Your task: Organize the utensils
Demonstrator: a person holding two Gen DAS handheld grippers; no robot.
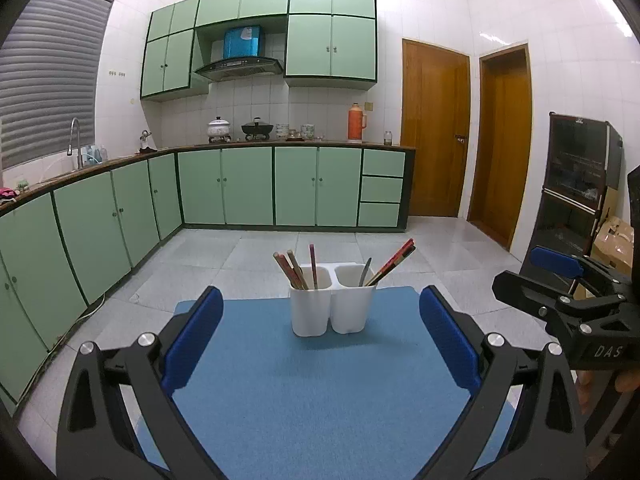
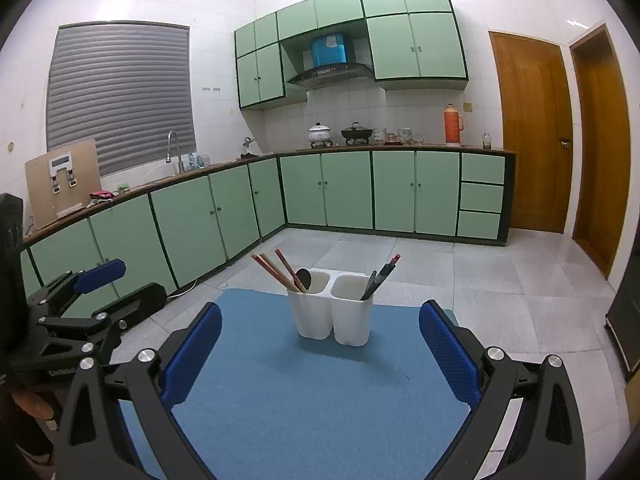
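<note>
**Both tools held apart and empty, short of the utensil holder**

We see the left tool (image 1: 320, 336) level and pointing forward over the blue mat (image 1: 304, 392), its two blue pads spread wide with nothing between them. The right tool (image 2: 320, 340) sits in the same pose, pads likewise spread and empty. Each is held low and near the front of the mat, well short of the holder.

In the left wrist view the right tool shows at the far right edge, angled inward, with fingertips of the hand (image 1: 612, 384) wrapped under its body. In the right wrist view the left tool shows at the far left, and part of the hand (image 2: 34, 404) gripping it is visible below.

The white two-compartment utensil holder (image 1: 332, 308) stands upright on the far part of the mat, centred between the pads in both views. Its left compartment carries several wooden chopsticks (image 1: 290, 270) leaning left, plus a dark spoon (image 2: 304, 278) seen from the right wrist. Its right compartment carries a metal utensil (image 1: 365, 272) and dark red chopsticks (image 1: 394, 260) leaning right.

The mat covers the bench; beyond it we note grey floor tiles and green kitchen cabinets (image 1: 248, 188).
</note>
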